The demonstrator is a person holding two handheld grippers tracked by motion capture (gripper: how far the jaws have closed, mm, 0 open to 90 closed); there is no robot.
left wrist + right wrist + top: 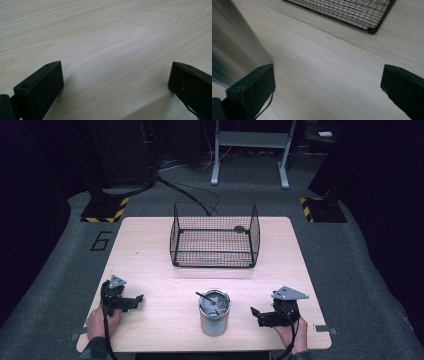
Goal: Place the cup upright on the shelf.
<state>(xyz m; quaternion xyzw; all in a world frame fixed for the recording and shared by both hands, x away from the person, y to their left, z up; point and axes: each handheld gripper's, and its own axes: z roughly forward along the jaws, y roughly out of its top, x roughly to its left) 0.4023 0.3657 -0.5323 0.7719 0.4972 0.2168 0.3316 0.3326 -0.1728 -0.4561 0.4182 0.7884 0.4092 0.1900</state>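
A metal cup (214, 312) stands near the table's front edge, with a dark utensil leaning inside it. A black wire basket (215, 236) sits at the back middle of the wooden table (150, 255). My left gripper (136, 301) rests low at the front left, open, nothing between its jaws; its own view shows my left gripper (116, 75) over bare wood. My right gripper (256, 314) is at the front right, open, pointing toward the cup. In the right gripper view my right gripper (328, 75) has the cup's blurred wall (232, 50) at left and the basket's base (352, 12) ahead.
A small dark object (239, 228) lies inside the basket at its back right. Beyond the table, cables run over the grey floor (190, 195), and stand bases with yellow-black tape (105, 210) sit at both far corners.
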